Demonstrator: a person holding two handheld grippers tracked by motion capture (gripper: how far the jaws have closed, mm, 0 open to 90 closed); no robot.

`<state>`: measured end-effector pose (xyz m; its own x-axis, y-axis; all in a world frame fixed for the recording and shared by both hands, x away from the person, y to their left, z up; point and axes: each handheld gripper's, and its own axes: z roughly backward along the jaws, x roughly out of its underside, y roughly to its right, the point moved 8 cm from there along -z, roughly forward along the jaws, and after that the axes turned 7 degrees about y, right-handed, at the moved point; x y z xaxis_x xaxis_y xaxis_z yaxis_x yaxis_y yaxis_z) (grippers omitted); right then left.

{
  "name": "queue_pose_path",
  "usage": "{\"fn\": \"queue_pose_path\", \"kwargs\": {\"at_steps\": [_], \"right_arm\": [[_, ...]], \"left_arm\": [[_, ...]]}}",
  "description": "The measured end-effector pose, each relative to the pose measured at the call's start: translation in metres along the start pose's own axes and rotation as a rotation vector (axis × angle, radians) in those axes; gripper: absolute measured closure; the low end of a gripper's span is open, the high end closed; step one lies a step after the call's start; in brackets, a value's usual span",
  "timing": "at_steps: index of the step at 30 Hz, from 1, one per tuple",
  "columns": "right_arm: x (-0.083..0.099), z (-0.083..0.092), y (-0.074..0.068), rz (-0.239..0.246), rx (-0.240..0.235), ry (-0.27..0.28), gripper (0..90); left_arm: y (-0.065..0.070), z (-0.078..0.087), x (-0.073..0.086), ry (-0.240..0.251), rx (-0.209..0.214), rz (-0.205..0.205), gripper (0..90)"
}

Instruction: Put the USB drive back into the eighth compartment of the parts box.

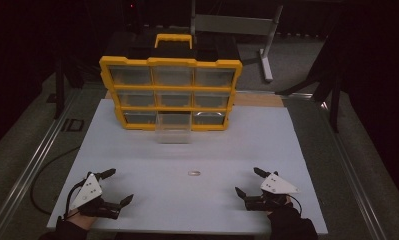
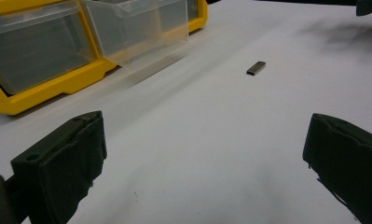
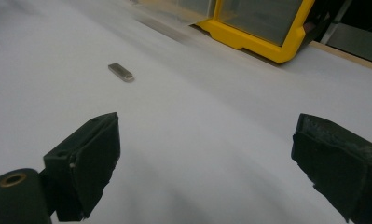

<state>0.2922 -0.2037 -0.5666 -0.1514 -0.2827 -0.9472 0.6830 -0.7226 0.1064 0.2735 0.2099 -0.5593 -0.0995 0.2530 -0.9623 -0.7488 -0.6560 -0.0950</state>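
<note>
My left gripper [image 1: 118, 186] and right gripper [image 1: 248, 181] rest on the white counter [image 1: 137, 155], fingers [image 2: 62, 163] spread wide, nothing held. The small metal piece [image 1: 194, 173] lies ahead of and between both sets of fingers, well apart from each. Beyond it, the clear drawer [image 1: 174, 129] stands pulled out of the yellow organizer [image 1: 171, 90]. Judgement: drawer opened; pickup and placement remain.
</note>
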Motion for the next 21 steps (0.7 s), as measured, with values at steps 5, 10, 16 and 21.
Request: {"fn": "queue_pose_path", "kwargs": {"at_steps": [5, 10, 16, 21], "right_arm": [[0.0015, -0.0012, -0.0013, -0.002, -0.011, -0.008, 8.3], [0.0022, -0.0014, -0.0008, -0.001, -0.014, -0.008, 8.3], [-0.0007, 0.0, -0.0018, 0.016, -0.007, -0.006, 8.3], [-0.0025, 0.0008, -0.0023, 0.018, 0.002, -0.004, 8.3]], "left_arm": [[-0.0013, 0.0001, 0.0001, -0.001, -0.011, 0.0, 0.6], [-0.0015, -0.001, -0.0015, 0.001, -0.011, -0.004, 0.5], [0.0012, 0.0015, -0.0016, -0.007, -0.009, -0.021, 0.5], [0.0015, 0.0035, -0.0043, -0.004, -0.009, -0.018, 0.5]]}}
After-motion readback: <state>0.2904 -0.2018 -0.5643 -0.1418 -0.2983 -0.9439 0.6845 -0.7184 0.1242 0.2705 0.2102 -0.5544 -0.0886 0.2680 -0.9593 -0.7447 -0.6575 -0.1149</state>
